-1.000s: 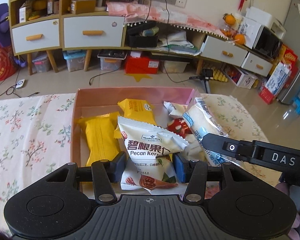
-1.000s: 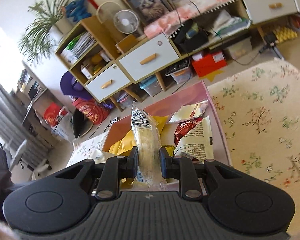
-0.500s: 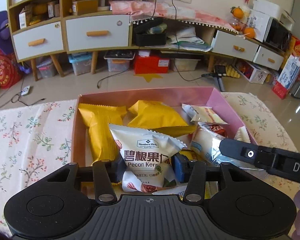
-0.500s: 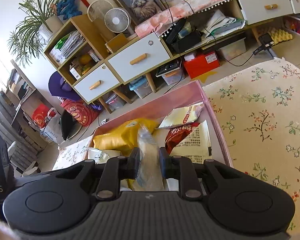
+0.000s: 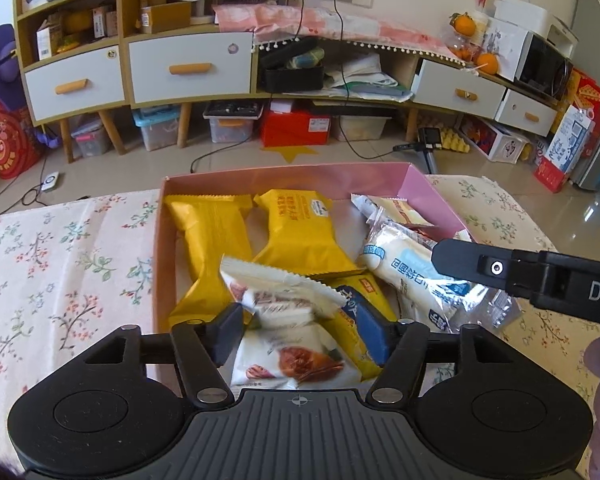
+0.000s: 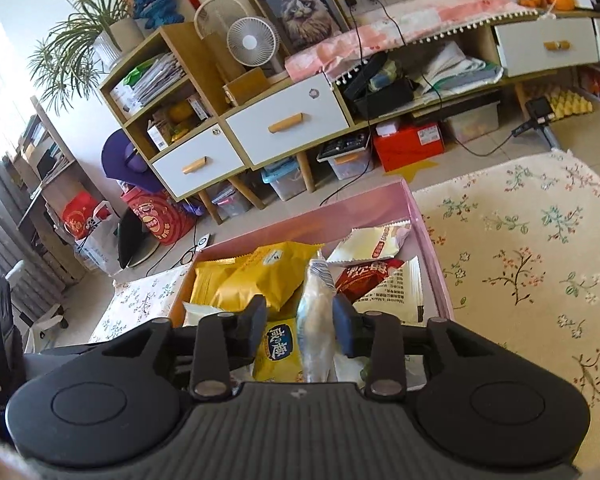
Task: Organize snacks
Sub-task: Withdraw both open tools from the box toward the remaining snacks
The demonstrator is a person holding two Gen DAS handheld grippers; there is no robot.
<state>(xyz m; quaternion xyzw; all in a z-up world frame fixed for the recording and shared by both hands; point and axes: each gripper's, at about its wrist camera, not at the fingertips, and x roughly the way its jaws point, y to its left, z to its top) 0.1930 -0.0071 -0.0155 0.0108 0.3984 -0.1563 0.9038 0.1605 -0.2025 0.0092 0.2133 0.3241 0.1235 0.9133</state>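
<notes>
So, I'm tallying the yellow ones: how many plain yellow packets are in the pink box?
2: one along the box's left wall, one beside it toward the middle. A third yellow packet with a blue label lies nearer. More may be hidden underneath.

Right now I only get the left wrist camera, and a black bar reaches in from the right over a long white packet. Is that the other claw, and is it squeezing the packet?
Observer: Yes, that is the right claw. Its own camera shows the jaws apart, with a clear gap on one side of the long clear packet, so it is not squeezing.
Visitor: What is in that gap?
Observer: A yellow packet with a blue label, lying underneath.
Visitor: And on the packet's far side from me?
Observer: A white packet covered in small print lies beside the right wall of the pink box.
</notes>
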